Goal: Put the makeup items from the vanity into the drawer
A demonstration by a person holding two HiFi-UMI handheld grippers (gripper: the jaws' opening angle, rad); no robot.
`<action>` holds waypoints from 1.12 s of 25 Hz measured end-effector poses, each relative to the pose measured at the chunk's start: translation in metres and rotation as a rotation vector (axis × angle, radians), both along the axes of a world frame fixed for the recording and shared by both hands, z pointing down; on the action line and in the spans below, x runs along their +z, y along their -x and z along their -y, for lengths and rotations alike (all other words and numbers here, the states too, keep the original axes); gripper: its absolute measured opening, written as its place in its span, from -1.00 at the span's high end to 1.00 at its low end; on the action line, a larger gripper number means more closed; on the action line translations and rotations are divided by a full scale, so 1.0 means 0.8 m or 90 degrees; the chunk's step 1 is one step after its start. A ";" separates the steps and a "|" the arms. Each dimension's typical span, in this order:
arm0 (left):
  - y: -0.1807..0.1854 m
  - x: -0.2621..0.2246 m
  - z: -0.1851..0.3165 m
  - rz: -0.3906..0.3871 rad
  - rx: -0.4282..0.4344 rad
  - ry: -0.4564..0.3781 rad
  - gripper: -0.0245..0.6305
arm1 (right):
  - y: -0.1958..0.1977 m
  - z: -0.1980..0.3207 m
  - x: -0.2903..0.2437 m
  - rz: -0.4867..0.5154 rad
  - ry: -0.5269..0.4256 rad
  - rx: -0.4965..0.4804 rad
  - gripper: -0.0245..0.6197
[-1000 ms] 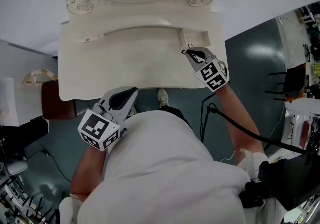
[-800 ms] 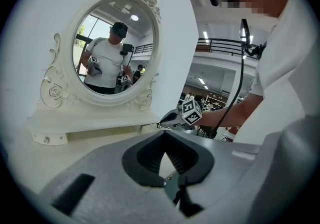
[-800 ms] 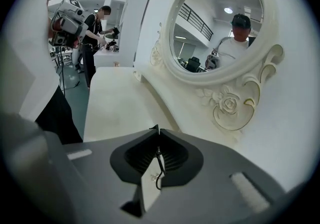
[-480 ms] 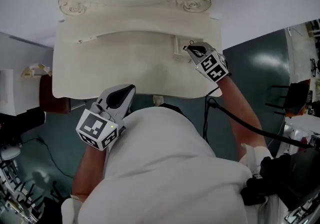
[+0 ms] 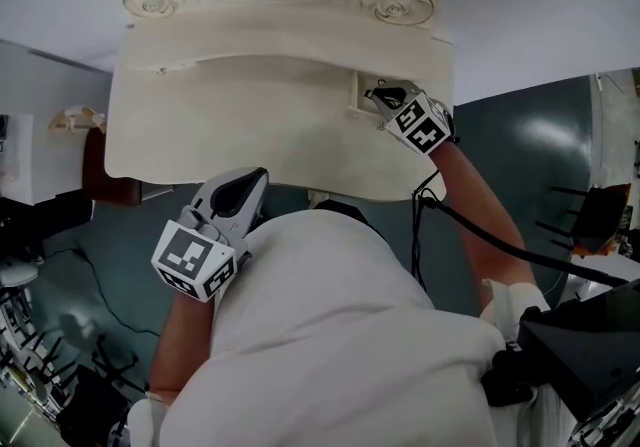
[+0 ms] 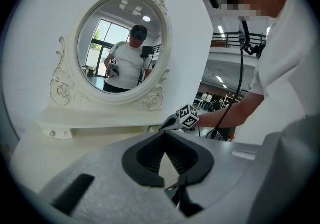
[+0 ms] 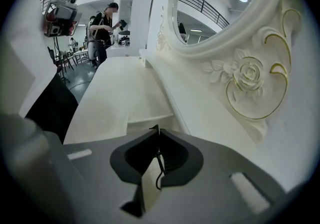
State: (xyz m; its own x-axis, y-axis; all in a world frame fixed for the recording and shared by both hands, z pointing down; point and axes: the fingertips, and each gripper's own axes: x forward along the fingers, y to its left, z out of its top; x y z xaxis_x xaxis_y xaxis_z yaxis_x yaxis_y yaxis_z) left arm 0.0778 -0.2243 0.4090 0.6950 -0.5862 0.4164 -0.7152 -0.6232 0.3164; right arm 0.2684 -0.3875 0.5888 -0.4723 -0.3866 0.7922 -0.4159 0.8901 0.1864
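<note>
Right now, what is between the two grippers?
Only bare vanity top, seen in the head view, lies between the left gripper and the right gripper.

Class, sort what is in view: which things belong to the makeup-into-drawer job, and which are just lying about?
Job: vanity; small drawer; right tongs, at the drawer; left tongs. No makeup plainly visible.
Lying about: black cable; brown object beside the vanity.
</note>
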 end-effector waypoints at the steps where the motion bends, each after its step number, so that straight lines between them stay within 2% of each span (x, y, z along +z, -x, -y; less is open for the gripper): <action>1: 0.000 0.001 0.001 0.002 -0.004 0.001 0.92 | 0.000 0.001 0.005 -0.002 0.006 -0.001 0.88; 9: 0.002 0.003 0.008 0.007 -0.024 0.011 0.92 | 0.002 0.007 0.030 -0.020 0.042 -0.010 0.88; 28: 0.013 0.009 0.020 0.006 -0.016 0.020 0.92 | 0.004 0.010 0.057 -0.073 0.108 -0.010 0.87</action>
State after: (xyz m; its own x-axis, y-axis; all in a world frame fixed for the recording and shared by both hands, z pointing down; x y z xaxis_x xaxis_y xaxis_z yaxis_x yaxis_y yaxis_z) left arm 0.0676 -0.2402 0.4164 0.6759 -0.5899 0.4417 -0.7337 -0.5947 0.3286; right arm 0.2653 -0.3953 0.6346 -0.3804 -0.2365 0.8941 -0.3858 0.9192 0.0790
